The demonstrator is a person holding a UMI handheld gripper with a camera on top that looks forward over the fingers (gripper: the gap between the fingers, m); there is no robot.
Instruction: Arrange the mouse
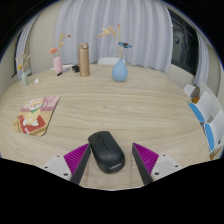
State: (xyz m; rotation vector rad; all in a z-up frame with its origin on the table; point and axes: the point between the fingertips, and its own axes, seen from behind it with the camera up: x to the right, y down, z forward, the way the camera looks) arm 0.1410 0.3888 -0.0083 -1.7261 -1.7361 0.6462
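The mouse (106, 152) sits on the counter (120, 105) between the spread tongs (112, 160), seemingly untouched. It's best squeezed evenly across its sides, kept centred, so nothing twists.

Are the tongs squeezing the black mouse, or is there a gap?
Apart. In the gripper view, the mouse sits on the table between the open tongs, with a strip of wood showing between it and each purple pad.

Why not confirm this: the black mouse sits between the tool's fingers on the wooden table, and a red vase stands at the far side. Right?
Wrong in one respect: the vase is light blue, not red, as the gripper view shows. The black mouse does sit between the tool's fingers on the wooden table, with the vase at the far side.
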